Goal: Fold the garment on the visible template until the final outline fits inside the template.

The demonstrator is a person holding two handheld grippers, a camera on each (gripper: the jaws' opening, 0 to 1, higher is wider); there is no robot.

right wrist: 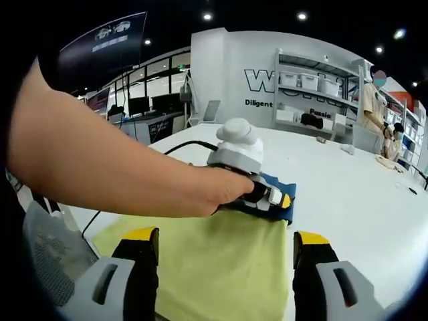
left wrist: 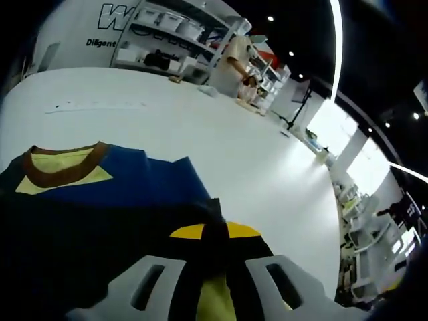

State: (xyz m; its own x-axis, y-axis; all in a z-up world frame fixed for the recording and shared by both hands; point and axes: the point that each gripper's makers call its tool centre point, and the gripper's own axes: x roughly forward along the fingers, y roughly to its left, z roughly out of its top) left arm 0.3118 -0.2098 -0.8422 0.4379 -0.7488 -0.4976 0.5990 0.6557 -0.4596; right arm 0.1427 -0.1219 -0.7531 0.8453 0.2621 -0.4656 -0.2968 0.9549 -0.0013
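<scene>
Left gripper [left wrist: 214, 267] pinches garment [left wrist: 100, 200] on table [left wrist: 254, 154].
Right gripper [right wrist: 224, 261] — jaws wide apart, fabric between, untouched.

Robotics lab or demo workspace: large white counter [left wrist: 200, 127], white metal shelving with storage bins [right wrist: 314, 93], lettered white wall [right wrist: 234, 73], computer monitors [right wrist: 144, 105], black ceiling spotlights, people working at far benches.

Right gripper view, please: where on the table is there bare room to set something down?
The white table is bare right of the garment, out toward the shelving. In the left gripper view it is bare beyond the blue fabric. It is crowded around the left gripper, the person's arm and the cable.
</scene>
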